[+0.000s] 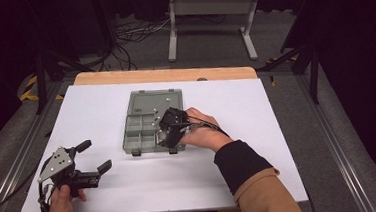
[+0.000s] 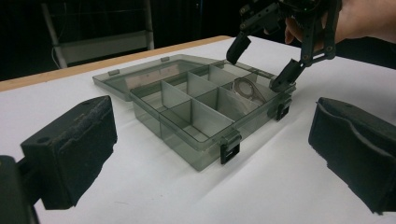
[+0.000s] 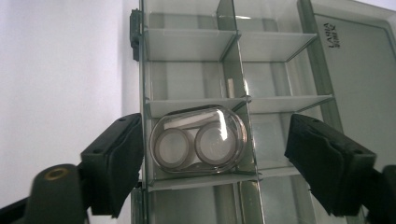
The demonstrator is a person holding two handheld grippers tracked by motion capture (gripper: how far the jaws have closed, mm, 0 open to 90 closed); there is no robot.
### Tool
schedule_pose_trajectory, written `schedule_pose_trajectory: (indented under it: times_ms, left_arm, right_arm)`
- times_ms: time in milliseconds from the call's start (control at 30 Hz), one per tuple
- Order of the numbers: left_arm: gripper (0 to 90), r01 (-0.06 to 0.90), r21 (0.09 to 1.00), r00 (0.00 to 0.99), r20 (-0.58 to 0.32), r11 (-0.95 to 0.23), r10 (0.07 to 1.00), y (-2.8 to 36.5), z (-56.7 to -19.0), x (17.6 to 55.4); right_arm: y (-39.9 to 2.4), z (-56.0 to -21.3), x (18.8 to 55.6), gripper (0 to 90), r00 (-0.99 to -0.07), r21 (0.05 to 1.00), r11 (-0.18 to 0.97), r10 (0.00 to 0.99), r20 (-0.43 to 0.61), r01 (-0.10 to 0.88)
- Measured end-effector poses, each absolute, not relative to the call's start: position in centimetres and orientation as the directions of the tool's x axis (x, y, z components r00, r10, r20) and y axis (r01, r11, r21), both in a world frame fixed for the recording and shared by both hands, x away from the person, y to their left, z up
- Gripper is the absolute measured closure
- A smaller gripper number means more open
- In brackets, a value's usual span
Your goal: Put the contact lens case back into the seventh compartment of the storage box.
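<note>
An open grey box [image 1: 142, 131] with dividers lies mid-desk [image 1: 256, 111]. The right hand-held gripper [image 1: 170, 130] hovers over it, jaws spread around a clear oval case [image 3: 198, 140] sitting in one compartment. The left hand-held gripper [image 1: 93, 156] rests near the desk's front left corner, jaws spread, holding nothing.

a grey see-through box [image 2: 196, 109] with dividers sits open on the white table [image 2: 154, 191], lid laid flat behind; a clear oval case [image 2: 246, 88] lies in a far compartment; the other gripper [image 2: 261, 63] hangs over it, jaws apart; two black jaws frame the foreground, wide apart.
</note>
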State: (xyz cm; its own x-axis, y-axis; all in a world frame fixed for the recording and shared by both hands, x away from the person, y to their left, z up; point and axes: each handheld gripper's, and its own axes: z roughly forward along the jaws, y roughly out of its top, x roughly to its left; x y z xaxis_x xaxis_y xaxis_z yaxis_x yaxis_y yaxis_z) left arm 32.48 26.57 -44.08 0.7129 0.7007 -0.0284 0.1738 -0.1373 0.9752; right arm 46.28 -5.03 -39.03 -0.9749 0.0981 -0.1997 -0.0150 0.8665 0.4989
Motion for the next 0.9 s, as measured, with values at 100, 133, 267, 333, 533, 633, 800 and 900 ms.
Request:
schedule_pose_trajectory:
  times_ms: [100,133,267,333,533,633,800,900]
  left_arm:
    - [2.0,0.174,0.975,0.713,-0.028,-0.138,0.701,26.6,-44.1,32.5]
    - [2.0,0.174,0.975,0.713,-0.028,-0.138,0.701,26.6,-44.1,32.5]
    - [2.0,0.174,0.975,0.712,-0.027,-0.139,0.702,26.6,-44.1,32.4]
    - [2.0,0.174,0.975,0.712,-0.028,-0.138,0.702,26.6,-44.1,32.4]
    - [2.0,0.172,0.975,0.713,-0.024,-0.141,0.701,26.5,-44.1,32.5]
    - [2.0,0.17,0.976,0.711,-0.027,-0.135,0.703,26.5,-44.1,32.6]
    - [2.0,0.169,0.976,0.712,-0.024,-0.138,0.701,26.5,-44.1,32.6]
    - [2.0,0.172,0.976,0.712,-0.028,-0.135,0.702,26.5,-44.1,32.5]
  right_arm:
    - [-5.2,-38.6,46.1,14.1,-0.972,0.513,0.858,0.106,-0.208,-0.016]
    - [-5.2,-38.5,46.1,12.8,-0.971,0.52,0.854,0.105,-0.213,-0.022]
    - [-5.4,-37.7,45.7,8.6,-0.968,0.55,0.835,0.119,-0.222,-0.023]
    - [-5.5,-37.3,45.4,6.7,-0.965,0.561,0.827,0.125,-0.229,-0.026]
    - [-5.8,-36.5,44.8,5.8,-0.963,0.58,0.814,0.127,-0.237,-0.035]
    - [-6.1,-36.0,44.4,5.6,-0.961,0.592,0.805,0.134,-0.241,-0.037]
    - [-6.4,-35.5,44.0,5.6,-0.96,0.601,0.798,0.132,-0.247,-0.045]
    - [-6.5,-35.3,43.7,5.6,-0.958,0.607,0.793,0.133,-0.254,-0.051]
